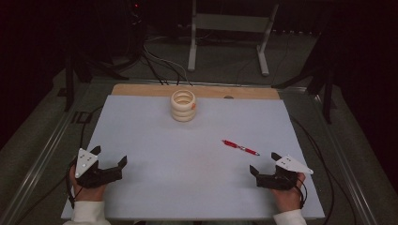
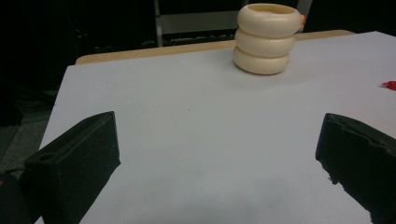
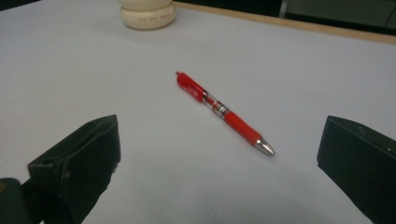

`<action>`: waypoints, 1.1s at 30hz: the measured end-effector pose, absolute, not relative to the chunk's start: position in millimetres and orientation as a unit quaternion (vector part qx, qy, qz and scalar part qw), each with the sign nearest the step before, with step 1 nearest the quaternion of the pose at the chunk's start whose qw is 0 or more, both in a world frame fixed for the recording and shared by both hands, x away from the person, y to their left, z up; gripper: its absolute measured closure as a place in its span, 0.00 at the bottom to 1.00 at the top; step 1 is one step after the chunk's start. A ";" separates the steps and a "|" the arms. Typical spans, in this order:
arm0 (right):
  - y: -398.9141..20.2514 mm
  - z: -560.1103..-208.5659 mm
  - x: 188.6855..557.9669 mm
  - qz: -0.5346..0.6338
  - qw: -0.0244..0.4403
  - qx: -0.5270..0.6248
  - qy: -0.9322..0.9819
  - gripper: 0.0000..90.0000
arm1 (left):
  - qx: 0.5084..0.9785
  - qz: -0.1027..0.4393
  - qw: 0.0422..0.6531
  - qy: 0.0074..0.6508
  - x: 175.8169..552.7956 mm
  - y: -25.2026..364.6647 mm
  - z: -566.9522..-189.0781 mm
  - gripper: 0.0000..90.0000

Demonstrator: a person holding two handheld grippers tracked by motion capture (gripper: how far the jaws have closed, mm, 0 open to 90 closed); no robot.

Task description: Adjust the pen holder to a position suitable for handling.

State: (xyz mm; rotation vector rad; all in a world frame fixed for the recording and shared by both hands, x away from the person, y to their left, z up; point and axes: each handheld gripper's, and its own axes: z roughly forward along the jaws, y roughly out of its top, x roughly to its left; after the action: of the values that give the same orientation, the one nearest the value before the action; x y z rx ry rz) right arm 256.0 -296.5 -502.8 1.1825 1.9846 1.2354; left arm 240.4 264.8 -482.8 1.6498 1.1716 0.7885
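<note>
left gripper (image 1: 111,158) spread, empty; right gripper (image 1: 264,162) spread, empty; red pen (image 1: 240,147) just beside right gripper

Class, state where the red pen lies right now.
In the high view, the red pen lies flat on the white table, right of centre, just ahead of the right gripper.

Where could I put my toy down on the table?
The big bare middle of the white table, between the cream ring holder, the red pen and the left gripper, is free. It's tighter between the pen and the right gripper.
</note>
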 end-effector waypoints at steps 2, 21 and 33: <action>-296.5 -502.4 255.6 0.457 0.259 0.438 0.729 0.00 | 0.670 0.321 0.469 0.478 239.8 265.5 -482.6 0.00; -288.9 -501.3 255.1 0.464 0.258 0.435 0.727 0.00 | 0.675 0.316 0.464 0.479 241.1 262.9 -481.9 0.00; -292.6 -499.2 252.6 0.476 0.266 0.441 0.712 0.00 | 0.683 0.295 0.485 0.459 268.9 237.5 -457.8 0.00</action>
State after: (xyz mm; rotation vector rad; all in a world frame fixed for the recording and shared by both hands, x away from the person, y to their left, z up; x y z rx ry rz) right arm 252.6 -292.6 -499.2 1.1919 1.9226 1.2862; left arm 268.9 237.5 -457.8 1.6632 1.1162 0.7182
